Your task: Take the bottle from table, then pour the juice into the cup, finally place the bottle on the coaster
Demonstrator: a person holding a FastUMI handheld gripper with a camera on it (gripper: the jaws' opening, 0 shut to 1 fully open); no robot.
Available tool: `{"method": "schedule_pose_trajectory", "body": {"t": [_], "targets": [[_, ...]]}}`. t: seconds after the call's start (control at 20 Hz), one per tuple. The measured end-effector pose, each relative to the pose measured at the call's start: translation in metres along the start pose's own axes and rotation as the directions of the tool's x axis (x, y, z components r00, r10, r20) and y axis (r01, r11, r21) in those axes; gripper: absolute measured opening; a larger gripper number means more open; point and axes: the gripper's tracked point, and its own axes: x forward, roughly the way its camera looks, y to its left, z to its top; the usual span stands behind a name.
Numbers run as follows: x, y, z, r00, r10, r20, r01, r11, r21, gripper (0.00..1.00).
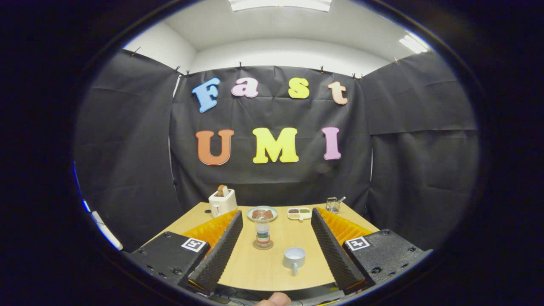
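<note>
Matt wood-look table (255,267), clear glossy bottle (262,231), ridged fingers (221,250) spread apart.

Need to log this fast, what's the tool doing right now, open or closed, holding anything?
Tool: open, fingers spread wide, holding nothing. The bottle and cup sit on the table ahead, between the fingers, untouched.

Clear bottle (263,232) upright on coaster (263,245), cup (294,257) near.

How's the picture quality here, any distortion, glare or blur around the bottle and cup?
Gripper view: strong fisheye bending at the table edges; even overhead lighting, soft shadows; bottle and cup sharp between the open gripper fingers; no glare.
</note>
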Motion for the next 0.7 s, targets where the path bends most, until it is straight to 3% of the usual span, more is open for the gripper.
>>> {"method": "schedule_pose_trajectory", "body": {"t": [0.45, 0.7], "targets": [[-0.015, -0.017, 0.001, 0.999, -0.032, 0.016, 0.031, 0.998, 0.049, 1.0], [-0.022, -0.02, 0.002, 0.999, -0.013, 0.041, 0.01, 0.997, 0.079, 1.0]]}}
